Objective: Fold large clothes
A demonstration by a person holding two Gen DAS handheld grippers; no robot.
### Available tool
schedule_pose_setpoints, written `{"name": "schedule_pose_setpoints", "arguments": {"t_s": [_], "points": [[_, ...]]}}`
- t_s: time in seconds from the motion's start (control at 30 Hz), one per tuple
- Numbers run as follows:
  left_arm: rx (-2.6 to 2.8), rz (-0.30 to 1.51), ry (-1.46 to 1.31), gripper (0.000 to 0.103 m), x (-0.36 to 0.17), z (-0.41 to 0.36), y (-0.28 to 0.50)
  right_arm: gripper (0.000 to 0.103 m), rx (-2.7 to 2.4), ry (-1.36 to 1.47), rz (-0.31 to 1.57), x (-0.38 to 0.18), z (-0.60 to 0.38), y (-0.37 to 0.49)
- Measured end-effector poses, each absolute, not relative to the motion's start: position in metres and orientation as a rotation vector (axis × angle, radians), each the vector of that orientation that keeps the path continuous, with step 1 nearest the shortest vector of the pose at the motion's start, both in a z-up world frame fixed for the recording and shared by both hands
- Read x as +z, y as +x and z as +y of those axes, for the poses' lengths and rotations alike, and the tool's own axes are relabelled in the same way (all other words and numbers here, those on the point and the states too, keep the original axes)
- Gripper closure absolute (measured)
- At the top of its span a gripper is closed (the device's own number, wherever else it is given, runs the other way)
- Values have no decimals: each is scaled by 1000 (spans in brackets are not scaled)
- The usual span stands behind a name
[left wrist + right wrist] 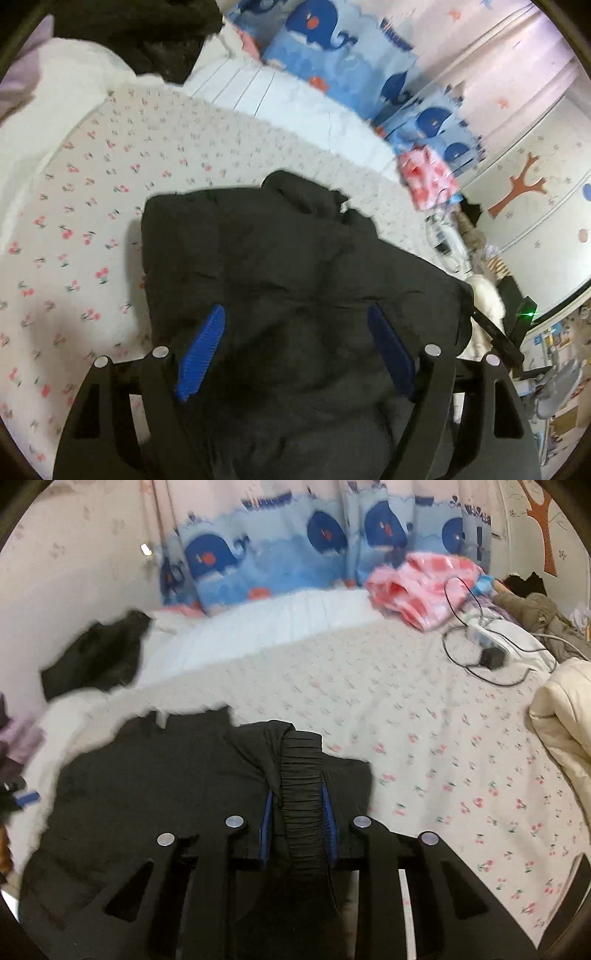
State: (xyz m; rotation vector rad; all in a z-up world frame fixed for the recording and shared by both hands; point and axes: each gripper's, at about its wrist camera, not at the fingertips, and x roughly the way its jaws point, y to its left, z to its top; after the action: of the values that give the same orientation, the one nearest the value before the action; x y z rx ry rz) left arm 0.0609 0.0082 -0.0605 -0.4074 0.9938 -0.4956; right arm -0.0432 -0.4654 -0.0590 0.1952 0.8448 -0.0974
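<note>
A large black padded jacket (280,266) lies on a bed with a cherry-print sheet (74,229). My left gripper (295,314) is open, its blue pads spread wide just above the jacket's body, holding nothing. In the right wrist view the same jacket (155,771) lies to the left and ahead. My right gripper (297,794) is shut on the jacket's ribbed elastic cuff (301,775), which stands between the blue pads with the sleeve bunched around it.
Another dark garment (96,657) lies at the bed's far left. A pink checked cloth (421,583), a power strip with cables (484,642) and a cream puffy coat (565,709) lie to the right. Whale-print curtains (280,554) hang behind the bed.
</note>
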Motion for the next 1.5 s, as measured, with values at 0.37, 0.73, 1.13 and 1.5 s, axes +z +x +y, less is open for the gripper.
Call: {"name": "schedule_pose_setpoints", "arguments": {"t_s": [0.37, 0.73, 1.13, 1.5], "points": [[-485, 1132, -425, 25, -81, 36, 48, 13, 64, 411, 917, -68, -491, -107], [-673, 1302, -639, 8, -123, 182, -132, 7, 441, 961, 1066, -119, -531, -325], [-1003, 1323, -720, 7, -152, 140, -207, 8, 723, 1073, 1040, -152, -479, -353], [-859, 1114, -615, 84, -74, 135, -232, 91, 778, 940, 691, -56, -456, -368]]}}
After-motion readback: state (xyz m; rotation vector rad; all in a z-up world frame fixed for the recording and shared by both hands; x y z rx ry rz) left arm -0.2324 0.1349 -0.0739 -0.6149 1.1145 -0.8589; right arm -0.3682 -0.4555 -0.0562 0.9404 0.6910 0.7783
